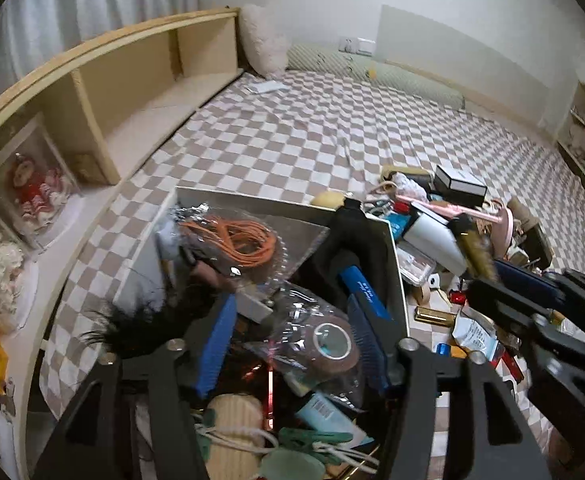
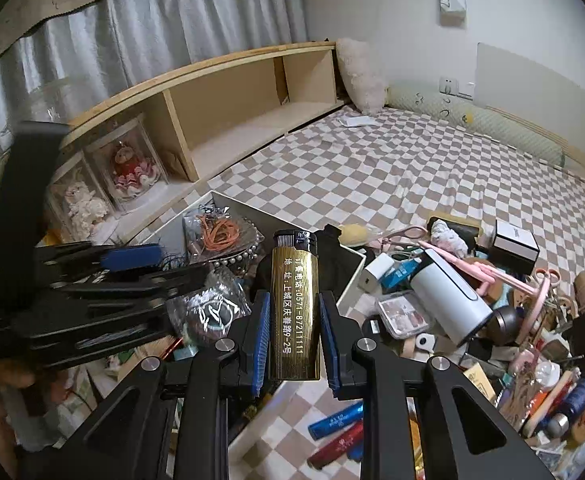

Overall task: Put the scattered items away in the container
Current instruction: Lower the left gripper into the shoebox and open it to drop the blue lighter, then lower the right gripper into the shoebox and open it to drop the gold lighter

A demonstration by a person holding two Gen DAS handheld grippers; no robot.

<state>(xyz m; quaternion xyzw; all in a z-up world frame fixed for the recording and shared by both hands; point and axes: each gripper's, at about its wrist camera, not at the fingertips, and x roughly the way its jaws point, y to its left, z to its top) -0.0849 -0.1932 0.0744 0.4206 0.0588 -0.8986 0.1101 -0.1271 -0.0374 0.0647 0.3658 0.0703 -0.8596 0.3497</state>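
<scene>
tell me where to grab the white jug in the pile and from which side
Take the white jug across its round body near the middle, coming from above. It lies tilted on the heap with its upper side bare, while a pink stick crosses behind it and small boxes crowd its lower edge. Spread the claw wide; the body is broad.

box (image 2: 356, 276) crammed, my left gripper (image 2: 132, 264) parked over it | pile (image 2: 492, 312) clogs right side | checkered bed (image 2: 372, 168) beyond wide open
</scene>
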